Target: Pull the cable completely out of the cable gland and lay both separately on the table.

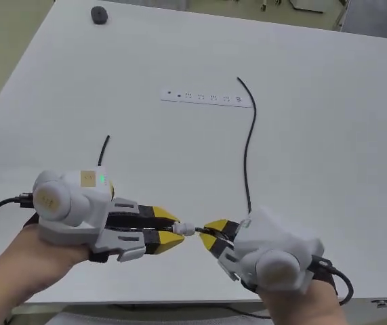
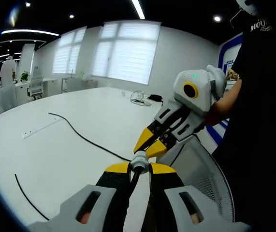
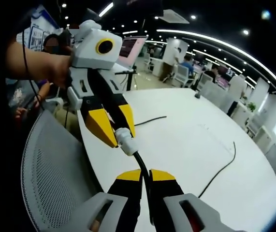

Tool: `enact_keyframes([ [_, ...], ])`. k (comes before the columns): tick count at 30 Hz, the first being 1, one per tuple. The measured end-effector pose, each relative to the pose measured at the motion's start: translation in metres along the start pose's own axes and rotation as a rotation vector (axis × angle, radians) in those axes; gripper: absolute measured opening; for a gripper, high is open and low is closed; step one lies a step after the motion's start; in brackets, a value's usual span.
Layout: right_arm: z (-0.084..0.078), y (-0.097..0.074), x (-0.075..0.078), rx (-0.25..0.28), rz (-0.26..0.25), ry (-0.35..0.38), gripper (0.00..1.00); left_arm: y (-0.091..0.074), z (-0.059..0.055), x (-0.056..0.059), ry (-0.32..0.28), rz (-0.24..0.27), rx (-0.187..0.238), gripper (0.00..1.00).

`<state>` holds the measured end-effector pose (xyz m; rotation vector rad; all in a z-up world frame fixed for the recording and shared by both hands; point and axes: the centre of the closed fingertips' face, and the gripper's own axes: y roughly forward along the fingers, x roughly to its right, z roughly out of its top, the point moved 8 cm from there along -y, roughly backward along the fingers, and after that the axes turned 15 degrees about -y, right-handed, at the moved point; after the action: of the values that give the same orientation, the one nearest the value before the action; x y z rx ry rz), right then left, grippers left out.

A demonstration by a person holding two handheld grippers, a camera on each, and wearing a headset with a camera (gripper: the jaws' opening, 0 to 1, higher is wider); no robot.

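Here the left tongs (image 1: 171, 233) clench the white cable gland (image 1: 185, 230). The right tongs (image 1: 211, 235) grip the black cable (image 1: 247, 156) just beside it, above the near edge of the tabletop (image 1: 329, 122). They are opposed, presumably for pulling apart.

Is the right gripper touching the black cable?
Touching. The right gripper view shows the right gripper shut on the black cable, its yellow tips pressing both sides.

White cable gland (image 1: 185, 229), black cable (image 1: 247, 156)
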<state>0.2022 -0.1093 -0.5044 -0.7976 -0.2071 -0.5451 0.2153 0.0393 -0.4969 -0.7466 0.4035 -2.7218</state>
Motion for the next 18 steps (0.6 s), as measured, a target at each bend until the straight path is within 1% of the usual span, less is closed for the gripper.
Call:
enact_keyframes([
  [1, -0.002, 0.000, 0.000, -0.004, -0.004, 0.013, 0.00, 0.000, 0.000, 0.000, 0.002, 0.001, 0.000, 0.15],
  [2, -0.005, 0.000, 0.000, -0.005, 0.007, 0.026, 0.00, 0.000, 0.000, 0.000, 0.003, 0.001, -0.002, 0.15],
  [3, -0.008, 0.001, 0.000, -0.005, 0.006, 0.040, 0.00, 0.000, 0.000, 0.000, 0.005, 0.002, -0.004, 0.15],
  [4, -0.011, 0.000, 0.001, -0.012, -0.005, 0.051, 0.00, 0.000, 0.000, 0.000, 0.005, 0.003, -0.002, 0.15],
  [6, -0.018, 0.001, 0.002, -0.034, -0.010, 0.073, 0.00, 0.000, 0.000, 0.000, 0.003, 0.004, 0.001, 0.15],
  [7, -0.022, 0.001, 0.003, -0.043, -0.021, 0.100, 0.00, -0.001, 0.000, 0.000, 0.001, 0.006, 0.002, 0.15],
  [9, -0.031, 0.001, 0.005, -0.067, -0.023, 0.130, 0.00, -0.002, 0.000, 0.000, -0.003, 0.009, 0.007, 0.15],
  [12, -0.046, 0.003, 0.006, -0.107, -0.023, 0.200, 0.00, -0.003, -0.002, 0.000, -0.003, 0.011, 0.005, 0.15],
  [16, -0.064, 0.006, 0.007, -0.163, -0.024, 0.249, 0.00, -0.004, -0.003, 0.002, -0.008, 0.009, 0.006, 0.15],
  [18, -0.071, 0.007, 0.007, -0.181, -0.023, 0.272, 0.00, -0.003, -0.004, 0.003, -0.009, 0.006, 0.006, 0.15],
])
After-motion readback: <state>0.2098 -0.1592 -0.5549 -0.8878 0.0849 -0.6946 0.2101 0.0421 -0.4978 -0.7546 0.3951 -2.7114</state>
